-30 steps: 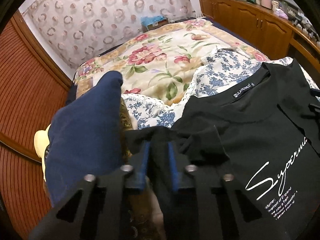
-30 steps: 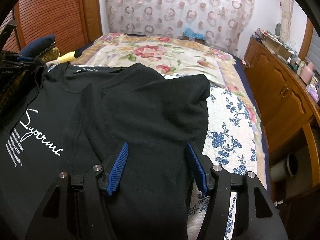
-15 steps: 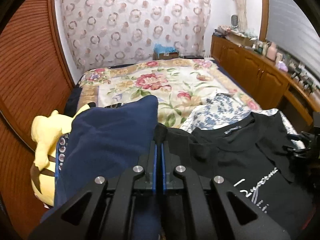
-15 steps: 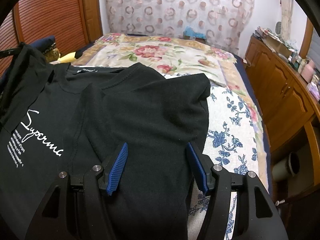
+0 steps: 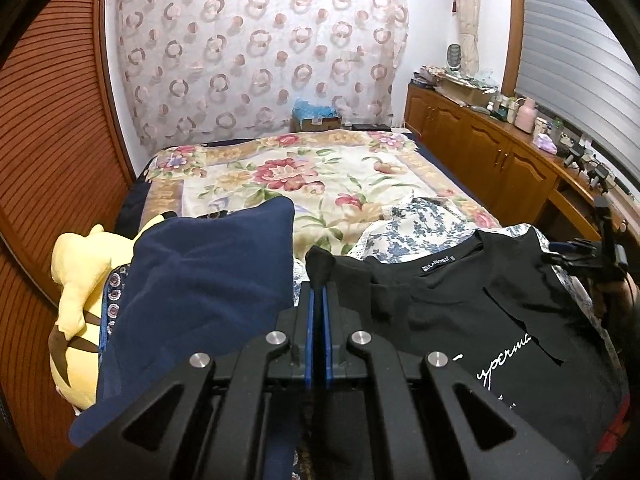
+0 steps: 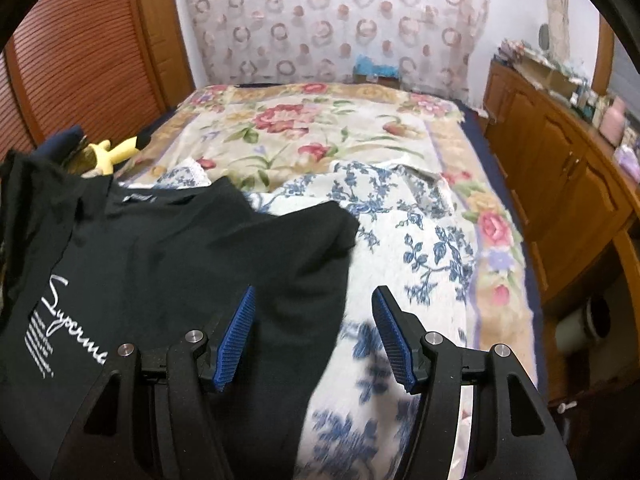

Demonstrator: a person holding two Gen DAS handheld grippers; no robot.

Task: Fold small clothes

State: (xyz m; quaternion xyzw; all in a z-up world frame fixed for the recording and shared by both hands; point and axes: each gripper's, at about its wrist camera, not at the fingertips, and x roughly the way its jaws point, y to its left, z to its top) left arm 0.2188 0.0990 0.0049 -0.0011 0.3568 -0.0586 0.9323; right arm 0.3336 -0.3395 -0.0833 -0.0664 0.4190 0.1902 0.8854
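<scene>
The black T-shirt (image 5: pixel 472 316) lies on the bed (image 5: pixel 280 172), collar label away from both cameras. Left gripper (image 5: pixel 316 304) has its fingers pinched tight on the sleeve tip. Right gripper (image 6: pixel 312 336), fingers apart and holding nothing, straddles the shirt's opposite edge, so it's nearer that side.

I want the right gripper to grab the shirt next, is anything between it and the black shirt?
Nothing visible. The right gripper is open directly over the black T-shirt, whose edge lies between its fingers on the blue-flowered cloth.
</scene>
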